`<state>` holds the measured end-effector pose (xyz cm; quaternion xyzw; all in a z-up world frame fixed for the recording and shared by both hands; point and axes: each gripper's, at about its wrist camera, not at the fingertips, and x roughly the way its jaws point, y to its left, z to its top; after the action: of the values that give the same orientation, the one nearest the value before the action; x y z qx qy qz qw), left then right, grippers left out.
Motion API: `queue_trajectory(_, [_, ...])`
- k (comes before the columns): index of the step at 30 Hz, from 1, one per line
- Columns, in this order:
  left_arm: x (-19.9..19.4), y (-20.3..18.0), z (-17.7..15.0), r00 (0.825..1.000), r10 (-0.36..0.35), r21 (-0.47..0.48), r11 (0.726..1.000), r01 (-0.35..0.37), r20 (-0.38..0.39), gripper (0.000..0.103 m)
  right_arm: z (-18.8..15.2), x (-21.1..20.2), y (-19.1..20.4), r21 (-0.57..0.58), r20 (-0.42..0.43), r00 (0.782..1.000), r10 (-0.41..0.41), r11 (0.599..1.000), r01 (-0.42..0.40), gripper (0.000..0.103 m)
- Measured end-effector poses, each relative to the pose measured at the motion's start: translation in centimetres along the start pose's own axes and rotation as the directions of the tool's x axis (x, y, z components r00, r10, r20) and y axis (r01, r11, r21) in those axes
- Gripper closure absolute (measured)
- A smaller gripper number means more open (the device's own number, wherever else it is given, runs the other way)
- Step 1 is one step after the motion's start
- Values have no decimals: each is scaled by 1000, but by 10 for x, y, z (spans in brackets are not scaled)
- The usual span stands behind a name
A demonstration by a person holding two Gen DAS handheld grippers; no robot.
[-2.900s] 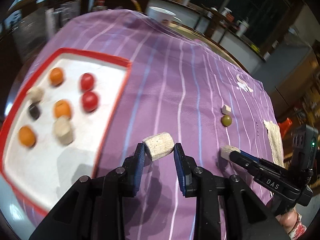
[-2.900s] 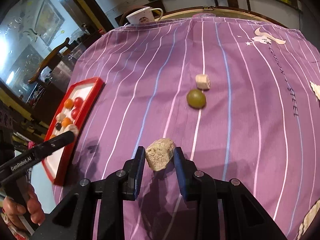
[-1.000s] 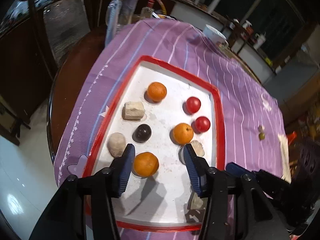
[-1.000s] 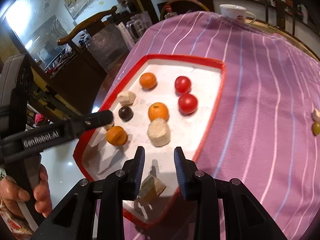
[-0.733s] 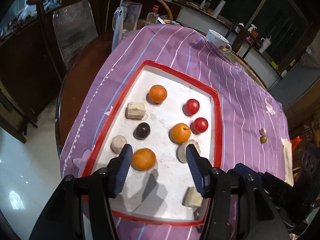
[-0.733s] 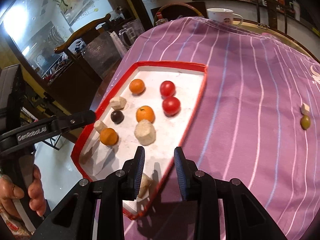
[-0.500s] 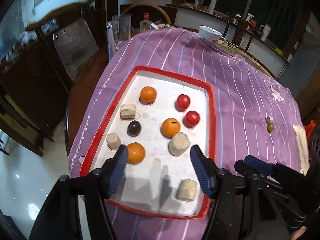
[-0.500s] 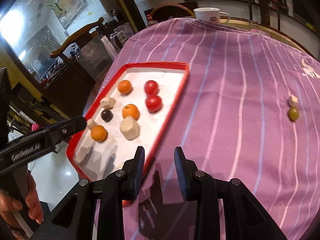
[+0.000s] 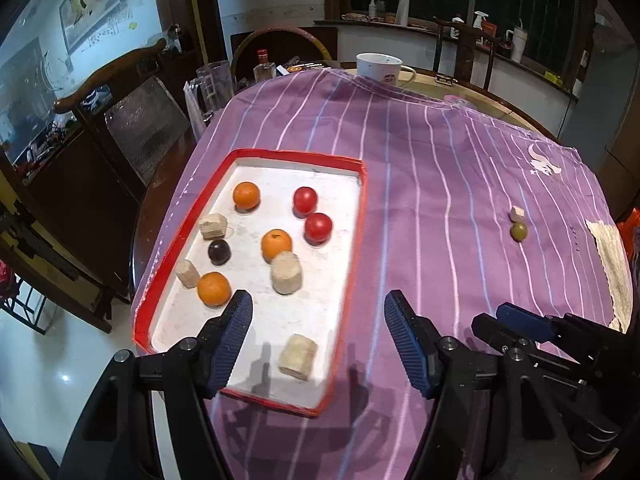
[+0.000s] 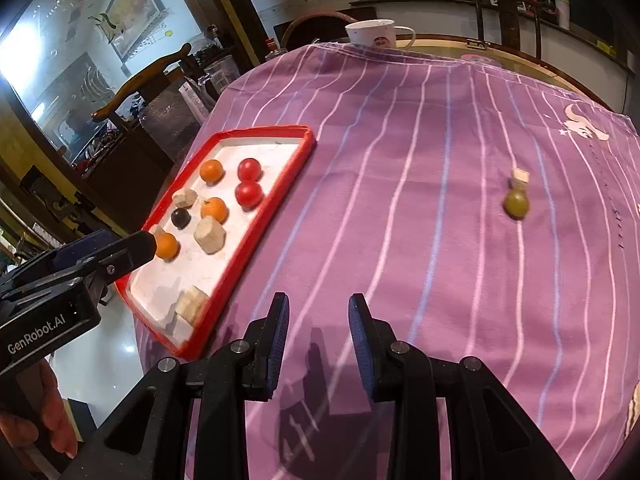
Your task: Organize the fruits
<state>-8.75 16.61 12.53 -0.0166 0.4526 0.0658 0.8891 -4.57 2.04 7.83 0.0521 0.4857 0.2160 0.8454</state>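
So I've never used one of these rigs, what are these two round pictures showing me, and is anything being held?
There is no robot arm here. A person carries a two-finger gripper in each hand, and each gripper has a fisheye camera looking out along its own fingers, which is why the pictures look round.

The left view shows the left gripper over the near end of a red tray. Its jaws have just been opening and nothing is between them. The right gripper pokes in at the lower right.

The right view shows the right gripper over the purple cloth. Its jaws stand slightly apart, holding nothing.

The tray holds oranges, red tomatoes, a dark fruit and pale chunks. A green fruit and a pale cube sit out on the cloth.
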Motion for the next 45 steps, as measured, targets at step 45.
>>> queue_trajectory(45, [0,-82,-24,998,-29,8,1000,29,-51,28,-24,-45,-100,69,24,999,-48,997,46,67])
